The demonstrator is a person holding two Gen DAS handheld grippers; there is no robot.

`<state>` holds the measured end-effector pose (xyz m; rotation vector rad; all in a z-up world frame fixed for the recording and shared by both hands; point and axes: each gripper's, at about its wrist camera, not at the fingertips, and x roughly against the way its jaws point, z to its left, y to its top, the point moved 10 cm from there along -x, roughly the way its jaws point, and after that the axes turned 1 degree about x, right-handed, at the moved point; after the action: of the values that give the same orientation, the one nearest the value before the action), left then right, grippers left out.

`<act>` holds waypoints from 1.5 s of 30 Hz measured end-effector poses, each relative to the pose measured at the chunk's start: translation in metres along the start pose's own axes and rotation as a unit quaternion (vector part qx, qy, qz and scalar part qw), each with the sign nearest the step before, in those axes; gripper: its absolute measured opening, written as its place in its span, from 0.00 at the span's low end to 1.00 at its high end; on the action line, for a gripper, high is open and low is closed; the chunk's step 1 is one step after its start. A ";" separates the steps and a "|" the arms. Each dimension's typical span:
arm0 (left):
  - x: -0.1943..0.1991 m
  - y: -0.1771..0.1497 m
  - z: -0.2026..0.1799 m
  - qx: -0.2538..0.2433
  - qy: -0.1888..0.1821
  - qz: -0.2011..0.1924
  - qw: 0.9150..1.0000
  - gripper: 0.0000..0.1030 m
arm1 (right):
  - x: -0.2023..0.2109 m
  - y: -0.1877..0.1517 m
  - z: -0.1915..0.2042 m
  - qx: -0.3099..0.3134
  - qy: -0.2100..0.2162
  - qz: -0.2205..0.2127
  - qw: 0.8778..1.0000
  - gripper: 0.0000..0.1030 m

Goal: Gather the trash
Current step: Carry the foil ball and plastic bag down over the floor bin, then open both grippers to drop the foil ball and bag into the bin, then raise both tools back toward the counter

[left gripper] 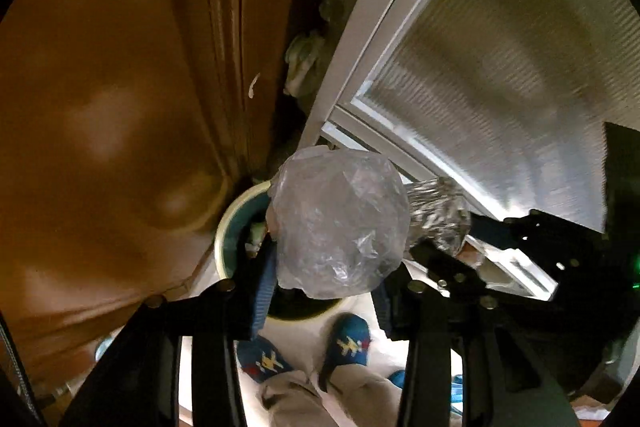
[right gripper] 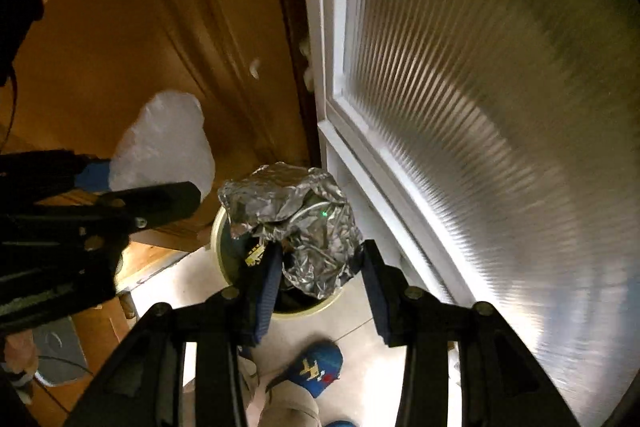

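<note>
Two pieces of trash hang over the waste bin (right gripper: 224,251), one in each of your grippers. Your left gripper (left gripper: 324,279) is clamped on a crumpled clear plastic bag (left gripper: 340,223); your right gripper (right gripper: 320,267) is pinched on a ball of aluminium foil (right gripper: 292,223), its blue-padded fingers (right gripper: 266,291) pressing the lower folds from both sides.

Both should weigh almost nothing, so expect no sag in your wrists. The plastic bag is a thin film, soft and slick, puffed into a loose round bundle with glossy creases; it will likely give under the pads and may cling to them when you let go, so hold it low where the folds bunch together. The foil is stiffer and keeps its dents: sharp ridges, mirror-like facets, a hollow crumpled shell. Squeeze it by the dense lower wad, since the upper flap looks thin and would probably just bend.

The bin is round with a pale cream rim and a darker teal inside, and it already holds some scraps. It stands on light floor tile, between a brown wooden door (right gripper: 120,39) and a white-framed ribbed glass panel (right gripper: 480,107). Your blue slippers (left gripper: 348,341) show below
</note>
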<state>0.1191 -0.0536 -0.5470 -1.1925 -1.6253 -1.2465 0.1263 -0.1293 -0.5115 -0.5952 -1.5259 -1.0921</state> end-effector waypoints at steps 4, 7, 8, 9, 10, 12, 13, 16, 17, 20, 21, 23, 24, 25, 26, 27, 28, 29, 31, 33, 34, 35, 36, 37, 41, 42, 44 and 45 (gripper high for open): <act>-0.013 0.001 0.009 -0.002 0.010 0.009 1.000 0.52 | -0.035 0.002 0.000 -0.004 0.007 0.021 1.000 0.40; -0.018 -0.001 0.017 -0.002 0.011 0.018 1.000 0.72 | -0.054 -0.003 0.002 -0.007 0.018 0.035 0.999 0.40; -0.018 -0.004 0.018 -0.003 0.010 0.021 1.000 0.78 | -0.057 -0.003 0.003 -0.008 0.023 0.037 0.999 0.40; -0.018 -0.005 0.019 -0.004 0.011 0.022 1.000 0.79 | -0.057 -0.004 0.005 -0.008 0.028 0.039 0.999 0.40; -0.016 -0.006 0.021 -0.007 0.015 0.023 1.000 0.79 | -0.057 -0.004 0.007 -0.007 0.028 0.039 0.999 0.41; -0.015 -0.010 0.023 -0.009 0.023 0.026 0.999 0.80 | -0.055 -0.004 0.013 -0.001 0.021 0.036 0.999 0.46; -0.013 -0.012 0.025 -0.008 0.023 0.028 0.999 0.80 | -0.054 -0.004 0.014 0.001 0.019 0.035 0.999 0.47; -0.005 -0.015 0.025 -0.007 0.025 0.030 0.999 0.80 | -0.046 -0.004 0.017 0.007 0.015 0.035 0.999 0.47; 0.003 -0.015 0.024 -0.007 0.026 0.028 0.999 0.80 | -0.039 -0.004 0.018 0.010 0.011 0.034 0.999 0.48; 0.025 -0.014 0.019 -0.008 0.027 0.020 0.999 0.81 | -0.018 0.000 0.020 0.017 0.009 0.030 0.999 0.48; 0.031 -0.014 0.018 -0.008 0.028 0.017 0.999 0.81 | -0.009 0.000 0.019 0.018 0.009 0.027 0.999 0.48; 0.048 -0.012 0.012 -0.009 0.028 0.008 1.000 0.82 | 0.009 0.003 0.015 0.019 0.008 0.021 1.000 0.48; 0.055 -0.011 0.010 -0.010 0.027 0.005 1.000 0.82 | 0.016 0.004 0.014 0.019 0.008 0.018 1.000 0.48; 0.066 -0.010 0.007 -0.011 0.027 -0.001 1.000 0.82 | 0.026 0.006 0.013 0.019 0.008 0.014 1.000 0.48; 0.077 -0.009 0.005 -0.011 0.027 -0.007 1.000 0.82 | 0.034 0.008 0.012 0.019 0.007 0.012 1.000 0.48; 0.083 -0.008 0.002 -0.011 0.026 -0.011 1.000 0.82 | 0.045 0.009 0.013 0.019 0.008 0.008 1.000 0.48; 0.094 -0.007 0.000 -0.010 0.027 -0.017 0.999 0.82 | 0.054 0.009 0.012 0.020 0.010 0.005 1.000 0.48; 0.108 -0.007 -0.002 -0.010 0.027 -0.023 0.999 0.82 | 0.063 0.010 0.013 0.022 0.011 0.002 1.000 0.48; 0.123 -0.005 -0.007 -0.008 0.027 -0.032 0.999 0.82 | 0.077 0.010 0.014 0.026 0.012 -0.002 1.000 0.48; 0.142 -0.005 -0.012 -0.006 0.026 -0.039 0.999 0.82 | 0.097 0.011 0.018 0.031 0.013 -0.007 0.999 0.48; 0.151 -0.005 -0.014 -0.004 0.023 -0.042 0.999 0.82 | 0.107 0.013 0.020 0.033 0.016 -0.009 0.999 0.48; 0.158 -0.005 -0.017 -0.003 0.022 -0.044 0.999 0.82 | 0.116 0.015 0.020 0.036 0.018 -0.013 0.999 0.48; 0.170 -0.005 -0.019 -0.003 0.019 -0.049 0.999 0.82 | 0.124 0.016 0.021 0.038 0.020 -0.017 0.999 0.48; 0.181 -0.003 -0.023 -0.003 0.016 -0.054 0.998 0.82 | 0.136 0.018 0.023 0.042 0.022 -0.022 0.999 0.48; 0.226 0.005 -0.036 -0.014 0.021 -0.079 0.997 0.82 | 0.173 0.024 0.022 0.050 0.028 -0.041 0.998 0.48; 0.231 0.008 -0.037 -0.016 0.023 -0.085 0.996 0.82 | 0.187 0.027 0.022 0.052 0.032 -0.050 0.997 0.48; 0.255 0.016 -0.044 -0.013 0.029 -0.100 0.995 0.82 | 0.208 0.032 0.022 0.056 0.033 -0.065 0.996 0.48; 0.264 0.019 -0.045 -0.010 0.031 -0.104 0.994 0.82 | 0.216 0.035 0.021 0.056 0.033 -0.072 0.995 0.48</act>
<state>0.0639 -0.0356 -0.2851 -1.0061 -1.7288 -1.4189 0.0890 -0.1354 -0.2950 -0.3723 -1.5798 -1.1151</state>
